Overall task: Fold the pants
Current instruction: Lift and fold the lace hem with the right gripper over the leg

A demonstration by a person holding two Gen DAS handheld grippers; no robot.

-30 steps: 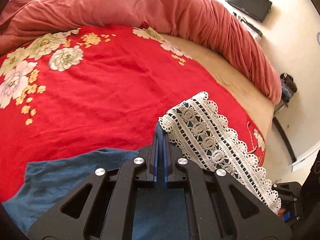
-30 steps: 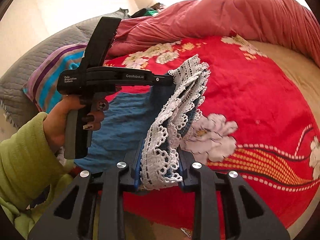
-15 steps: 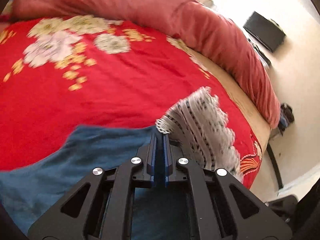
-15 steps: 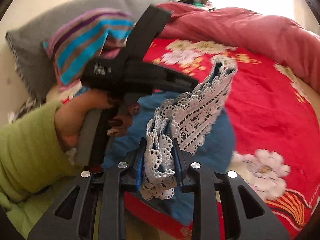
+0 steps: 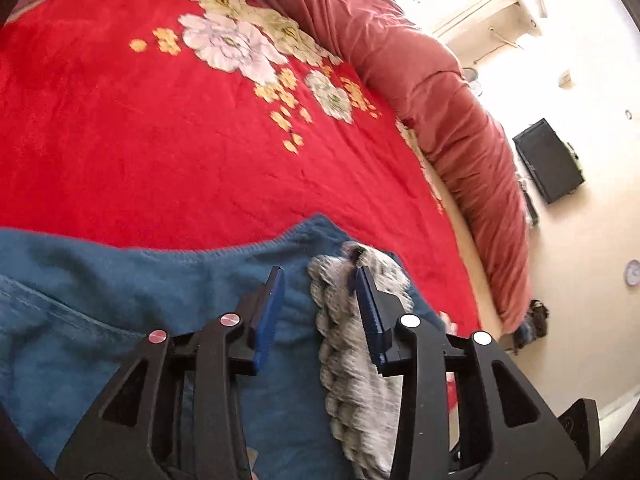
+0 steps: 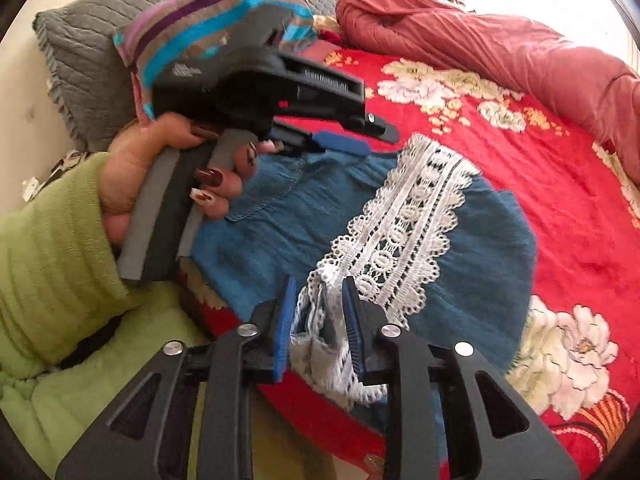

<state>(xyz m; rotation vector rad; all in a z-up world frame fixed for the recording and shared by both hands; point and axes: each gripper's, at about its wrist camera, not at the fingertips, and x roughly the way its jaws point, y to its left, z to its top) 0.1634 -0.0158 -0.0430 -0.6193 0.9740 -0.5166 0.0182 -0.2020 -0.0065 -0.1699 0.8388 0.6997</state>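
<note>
The blue denim pants [image 6: 288, 216] lie folded on the red flowered bedspread [image 6: 560, 184], with their white lace hem [image 6: 408, 216] laid across the top. In the left wrist view the pants [image 5: 120, 304] fill the foreground and the lace [image 5: 360, 368] is blurred. My left gripper [image 5: 318, 280] is open just above the fold, its right finger against the lace; it also shows in the right wrist view [image 6: 360, 138], held in a hand. My right gripper [image 6: 318, 288] is open, with the bunched lace end lying loose between its fingers.
A rolled dusty-red duvet [image 5: 460, 128] lines the far side of the bed. A striped pillow [image 6: 208, 28] and a grey quilted pillow [image 6: 88, 48] lie at the head. A black screen [image 5: 548, 160] hangs on the wall beyond the bed edge.
Both grippers have opened and let go of the lace hem. The lifted hem has come down flat onto the pants, finishing a fold toward the pillows.
</note>
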